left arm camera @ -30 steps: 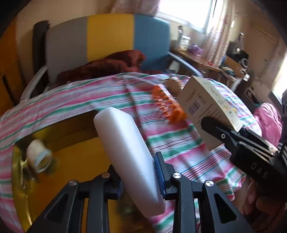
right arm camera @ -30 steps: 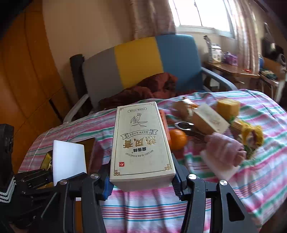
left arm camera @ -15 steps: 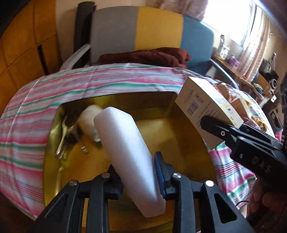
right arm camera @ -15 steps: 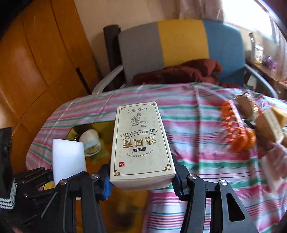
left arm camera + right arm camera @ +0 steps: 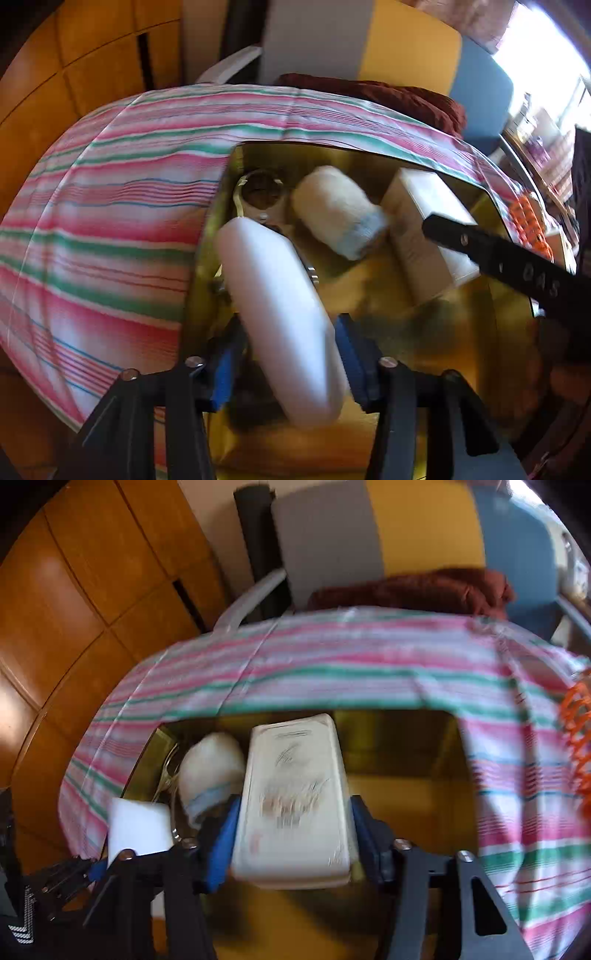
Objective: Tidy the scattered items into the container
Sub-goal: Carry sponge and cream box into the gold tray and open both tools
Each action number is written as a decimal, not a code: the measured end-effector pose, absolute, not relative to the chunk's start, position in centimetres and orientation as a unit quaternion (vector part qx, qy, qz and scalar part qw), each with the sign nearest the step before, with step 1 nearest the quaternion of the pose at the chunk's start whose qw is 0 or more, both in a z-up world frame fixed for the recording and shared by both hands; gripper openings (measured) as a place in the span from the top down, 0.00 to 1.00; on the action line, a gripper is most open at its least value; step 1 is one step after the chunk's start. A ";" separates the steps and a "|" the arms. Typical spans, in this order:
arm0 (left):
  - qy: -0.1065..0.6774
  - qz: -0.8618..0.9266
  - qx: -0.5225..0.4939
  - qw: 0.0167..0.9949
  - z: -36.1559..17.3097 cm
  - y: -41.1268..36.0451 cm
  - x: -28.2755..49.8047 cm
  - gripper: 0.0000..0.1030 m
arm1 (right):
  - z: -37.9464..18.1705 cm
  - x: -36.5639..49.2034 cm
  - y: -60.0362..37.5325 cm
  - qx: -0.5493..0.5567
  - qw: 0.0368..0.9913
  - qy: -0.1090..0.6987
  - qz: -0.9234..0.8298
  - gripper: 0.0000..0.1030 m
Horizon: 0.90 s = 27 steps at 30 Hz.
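Both grippers hang over the gold tray [image 5: 476, 369] that sits on the desk, with its pink, green and white striped cloth [image 5: 110, 206]. In the left wrist view the left gripper [image 5: 286, 354] fills the bottom of the frame; its jaws are opening, and the white sponge block [image 5: 280, 314] stands between the blue pads, slanting up toward the centre, with a gap showing on each side. Further in the tray lie a rolled white sock with a blue-grey cuff [image 5: 336, 212], and a metal tool with a ring end [image 5: 260, 192] by the tray's upper left wall. In the right wrist view the right gripper [image 5: 291, 840] is at lower centre, its jaws also opening around the cream tea box [image 5: 295, 797], which is blurred; the pads look just clear of its sides. An orange comb-like item [image 5: 578, 738] lies on the cloth at the right edge. Behind the desk stands a grey, yellow and blue chair [image 5: 424, 528] carrying a dark red cloth [image 5: 417, 589].
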<state>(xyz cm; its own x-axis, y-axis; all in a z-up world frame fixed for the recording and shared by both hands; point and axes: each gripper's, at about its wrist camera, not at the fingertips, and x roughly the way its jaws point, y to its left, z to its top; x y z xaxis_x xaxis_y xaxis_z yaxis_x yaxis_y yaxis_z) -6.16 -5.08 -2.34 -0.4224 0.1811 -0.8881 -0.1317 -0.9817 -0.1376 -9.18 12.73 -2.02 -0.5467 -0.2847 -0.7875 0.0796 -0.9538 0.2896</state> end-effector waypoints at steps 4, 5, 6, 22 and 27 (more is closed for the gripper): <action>-0.046 0.853 -0.512 0.090 -1.4 -6.2 -5.7 0.47 | -1.5 -7.6 13.6 0.450 0.113 -0.146 -0.874 0.34; -0.049 0.855 -0.509 0.089 -1.2 -6.3 -5.7 0.47 | -1.3 -7.3 13.9 0.446 0.110 -0.153 -0.875 0.34; -0.053 0.858 -0.505 0.085 -1.0 -6.5 -5.7 0.47 | -1.1 -6.9 14.3 0.442 0.105 -0.159 -0.876 0.34; -0.112 0.866 -0.476 0.106 1.0 -5.9 -4.1 0.47 | -2.1 -7.7 12.8 0.471 0.129 -0.140 -0.861 0.52; -0.112 0.871 -0.468 0.103 1.7 -5.3 -3.8 0.47 | -1.9 -7.3 10.9 0.463 0.183 -0.130 -0.857 0.52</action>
